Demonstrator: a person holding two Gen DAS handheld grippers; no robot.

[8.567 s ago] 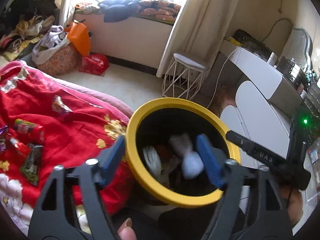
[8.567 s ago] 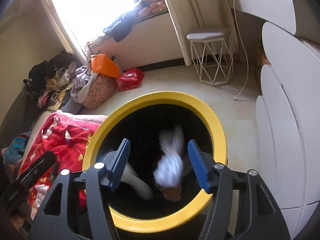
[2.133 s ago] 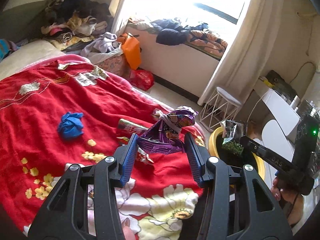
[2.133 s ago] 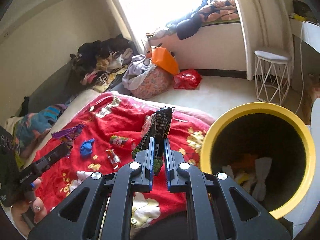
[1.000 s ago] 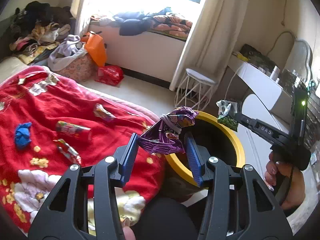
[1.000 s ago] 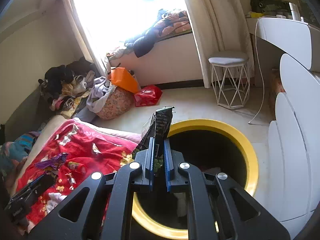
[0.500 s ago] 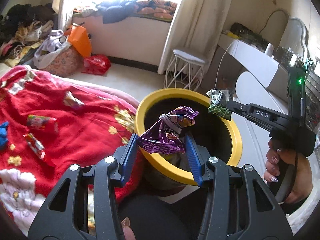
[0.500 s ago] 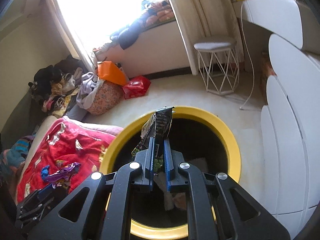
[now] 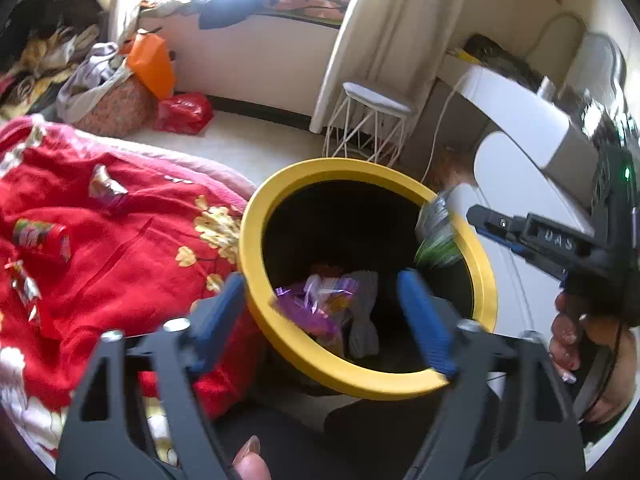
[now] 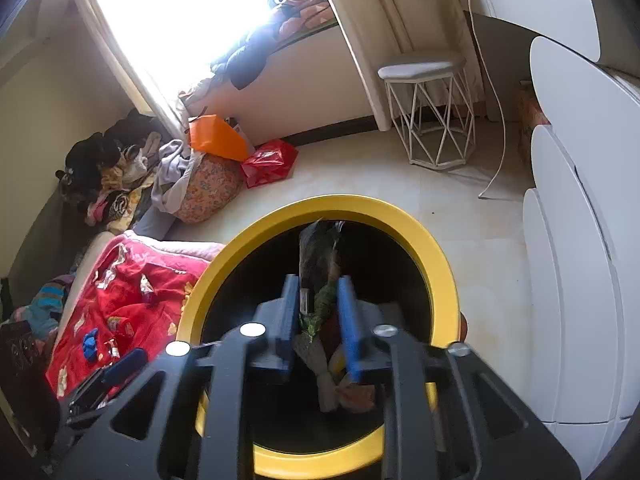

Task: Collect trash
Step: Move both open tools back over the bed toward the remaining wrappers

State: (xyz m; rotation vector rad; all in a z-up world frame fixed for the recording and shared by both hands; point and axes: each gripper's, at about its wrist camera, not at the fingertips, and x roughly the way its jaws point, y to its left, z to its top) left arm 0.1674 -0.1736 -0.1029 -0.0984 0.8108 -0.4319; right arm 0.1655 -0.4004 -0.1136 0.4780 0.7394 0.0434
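Both grippers over the mouth of the yellow-rimmed bin [image 9: 362, 376], pointing down into it.

Left gripper [image 9: 320, 312]: jaws opening, spread wide, nothing between the pads. Purple wrapper [image 9: 312, 304] loose below them, inside the near-left part of the bin, just within the rim, blurred; falling or already landed, cannot tell. Long axis roughly across the jaw gap.

Right gripper [image 10: 318, 320]: jaws opening, gap narrow. Dark green-and-black packet [image 10: 320, 272] upright between the pads, top end toward the bin's far rim, long axis along the fingers. Pads look clear of it, though blur leaves that uncertain. In the left wrist view the same packet sits over the bin's right rim, close to the edge.

Relation that counts: both pieces lie straight below the jaws, inside or over the bin mouth. The packet is nearer the rim, so judged the likelier of the two to catch on the edge or fall outside.

More wrappers on the red bedspread [image 9: 120, 248], left of the bin: a small snack pack [image 9: 40, 238], a foil piece [image 9: 106, 188].

Against half a second ago: purple wrapper then pinched in the left jaws above the rim, now released and lower; right jaws then clamped tight on the packet, now parted; bin larger in both views.

Judged: drop step nearly done, bed pickup next.
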